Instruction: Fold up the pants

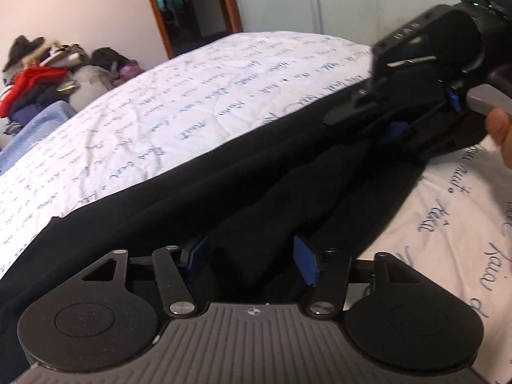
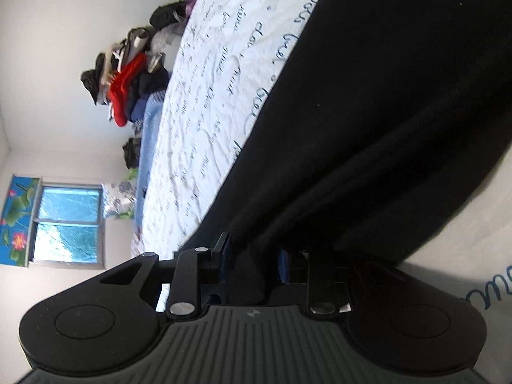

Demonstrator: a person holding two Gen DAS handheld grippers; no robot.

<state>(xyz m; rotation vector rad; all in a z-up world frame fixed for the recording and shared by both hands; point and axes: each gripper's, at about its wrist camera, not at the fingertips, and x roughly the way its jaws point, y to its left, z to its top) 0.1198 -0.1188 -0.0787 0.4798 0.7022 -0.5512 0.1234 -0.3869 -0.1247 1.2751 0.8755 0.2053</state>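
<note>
- The black pants (image 1: 256, 172) lie stretched lengthwise across the white sheet with blue handwriting (image 1: 153, 108), and I have one pair of tongs at each end of them.
- My left gripper (image 1: 252, 259) stands about half open with a ridge of the dark cloth between its blue pads (image 1: 305, 264). From my own camera I cannot tell whether the pads press on the cloth, so I judge this end not yet gripped.
- If I lift now, the left end may slide out and drop in a heap, because only a thin fold sits between the pads.
- My right gripper (image 2: 252, 262) is nearly closed, with cloth pinched between its jaws; it looks held, though the cloth is too dark to count the layers.
- If it holds just the top layer, the under leg stays on the bed and the fold comes out crooked.
- Seen from the left camera, the right gripper sits low over the far end, with my hand (image 1: 499, 134) behind it. Pulling the two ends unevenly could twist the long creases down the middle.
- The sheet is already wrinkled; dragging instead of lifting could bunch it under the pants.
- The clothes pile (image 1: 48, 76) lies well apart, so I see no snag there.
</note>
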